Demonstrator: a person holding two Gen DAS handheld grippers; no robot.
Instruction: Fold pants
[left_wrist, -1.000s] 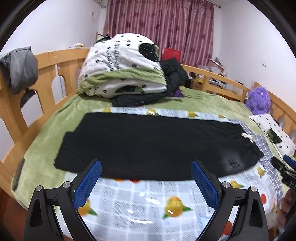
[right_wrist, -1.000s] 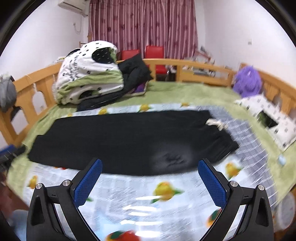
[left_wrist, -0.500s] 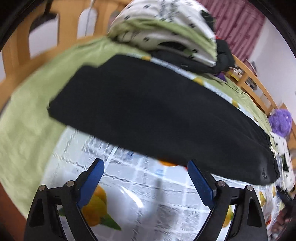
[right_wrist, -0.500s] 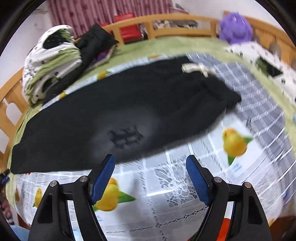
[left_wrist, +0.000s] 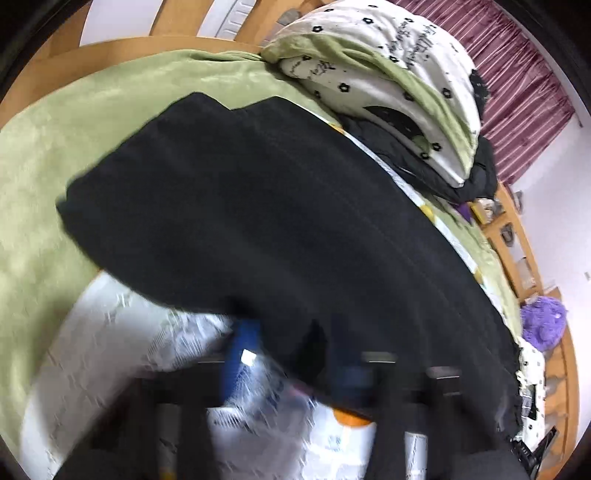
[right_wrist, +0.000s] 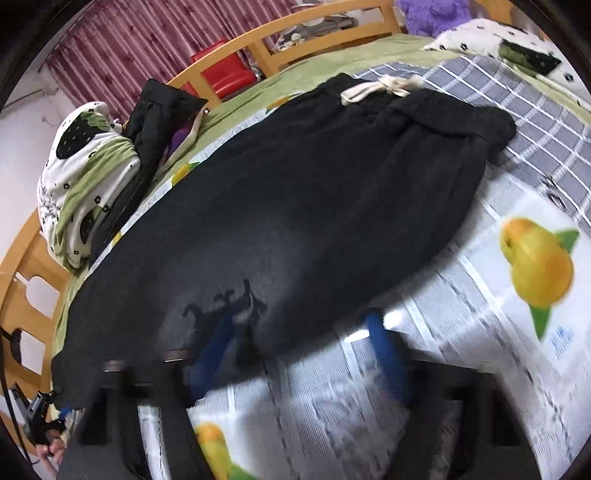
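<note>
Left wrist view: my left gripper (left_wrist: 291, 354) sits at the near long edge of the black pants (left_wrist: 280, 206). Its jaws have just been closing, and motion blur hides the fingertips; a raised pinch of black cloth stands between the two blue pads (left_wrist: 240, 347), so I read it as clamped on that edge.

Black pants condition: laid flat and lengthwise, already doubled leg over leg, on the fruit-print sheet (right_wrist: 517, 258). Fabric is dark, matte and mostly smooth. A long seam line runs down the leg. The cuff end overhangs the sheet onto the green blanket (left_wrist: 74, 122).

Right wrist view: the elastic waistband with its cream drawstring (right_wrist: 376, 88) lies at the far end of the pants. A dark logo (right_wrist: 225, 302) is printed near the near edge. My right gripper (right_wrist: 299, 343) is at that same edge, its jaws have just been closing, and the pads remain visibly apart. One pad lies over the cloth beside the logo, the other on the sheet. Blur prevents confirming whether the cloth is pinched.
</note>
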